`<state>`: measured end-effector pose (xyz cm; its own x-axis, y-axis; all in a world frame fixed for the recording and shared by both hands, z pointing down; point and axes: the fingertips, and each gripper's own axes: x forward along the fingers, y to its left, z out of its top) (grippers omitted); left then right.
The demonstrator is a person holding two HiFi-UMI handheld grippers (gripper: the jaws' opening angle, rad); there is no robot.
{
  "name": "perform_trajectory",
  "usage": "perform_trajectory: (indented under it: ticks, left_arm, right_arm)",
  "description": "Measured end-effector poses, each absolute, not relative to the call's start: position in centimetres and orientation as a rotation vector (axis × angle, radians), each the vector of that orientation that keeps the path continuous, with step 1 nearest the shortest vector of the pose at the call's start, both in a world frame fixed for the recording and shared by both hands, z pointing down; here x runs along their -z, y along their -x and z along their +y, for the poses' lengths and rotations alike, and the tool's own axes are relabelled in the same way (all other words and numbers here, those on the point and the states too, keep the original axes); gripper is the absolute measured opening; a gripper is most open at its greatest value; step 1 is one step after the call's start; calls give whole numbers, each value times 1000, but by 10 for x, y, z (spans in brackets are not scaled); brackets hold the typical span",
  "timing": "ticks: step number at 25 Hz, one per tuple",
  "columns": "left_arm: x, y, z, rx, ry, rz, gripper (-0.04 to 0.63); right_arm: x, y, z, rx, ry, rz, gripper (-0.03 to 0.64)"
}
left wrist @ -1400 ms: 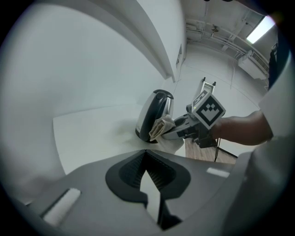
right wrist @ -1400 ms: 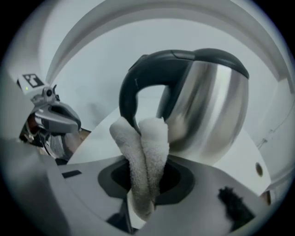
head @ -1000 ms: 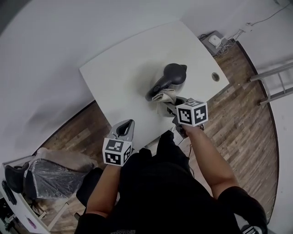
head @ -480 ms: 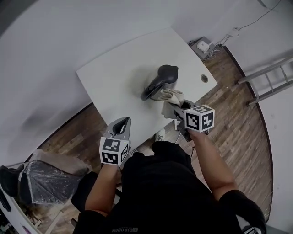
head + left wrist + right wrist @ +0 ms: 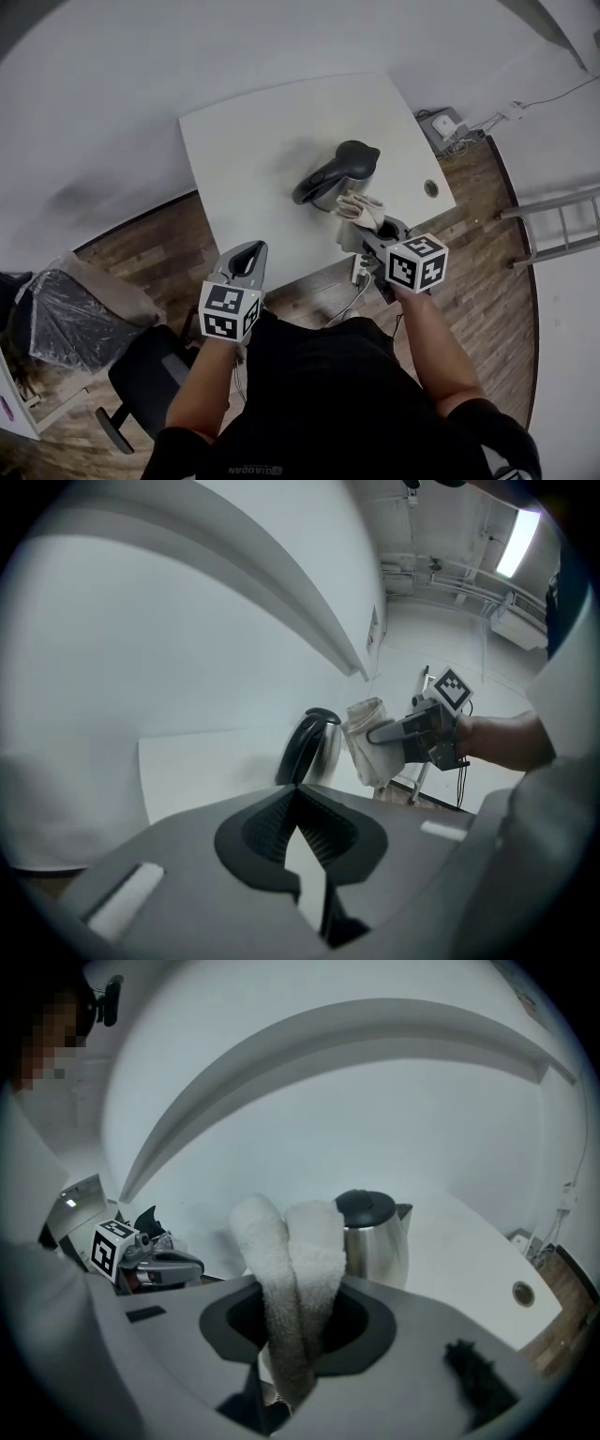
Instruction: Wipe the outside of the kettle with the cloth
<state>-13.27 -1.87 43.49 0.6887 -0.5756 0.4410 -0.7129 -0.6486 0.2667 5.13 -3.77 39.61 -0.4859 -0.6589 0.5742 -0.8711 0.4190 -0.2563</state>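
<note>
Clamping the folded cream towelling cloth (image 5: 361, 208), the right tool (image 5: 367, 228) is sliding it from the handle round the black-lidded steel kettle (image 5: 349, 161), advancing the wipe; the left tool (image 5: 251, 258) is idling, closed and empty.

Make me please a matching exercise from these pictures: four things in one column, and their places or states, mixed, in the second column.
Things:
1. kettle
2. cloth
3. left tool
4. right tool

Places or states:
a. shut, with nothing in it
b. stands upright on the white table
c. shut on the cloth
d. folded and pinched between two jaws

Pairs: 1-b, 2-d, 3-a, 4-c
</note>
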Motion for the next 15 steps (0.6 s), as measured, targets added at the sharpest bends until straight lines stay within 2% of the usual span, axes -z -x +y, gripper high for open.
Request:
perform_trajectory:
  ticks: [5,9,12,15]
  left_arm:
    - [-419,47,20,-380,-2414,-1203,8]
    - [-407,-23,54,-216,-2309,-1276,6]
    - [-410,-51,104,-124,-2171,-1351,6]
    - [-407,-53,162,-189,-2080,-1437,8]
  right_arm:
    - [-379,-146,2,-670,-1186,-2428,98]
    - [-374,-236,47,-669,-1152,-2543,98]
    - [-389,-273,91,-717,-1055,-2606,98]
    - [-407,-284,117,-790,-942,-2624,98]
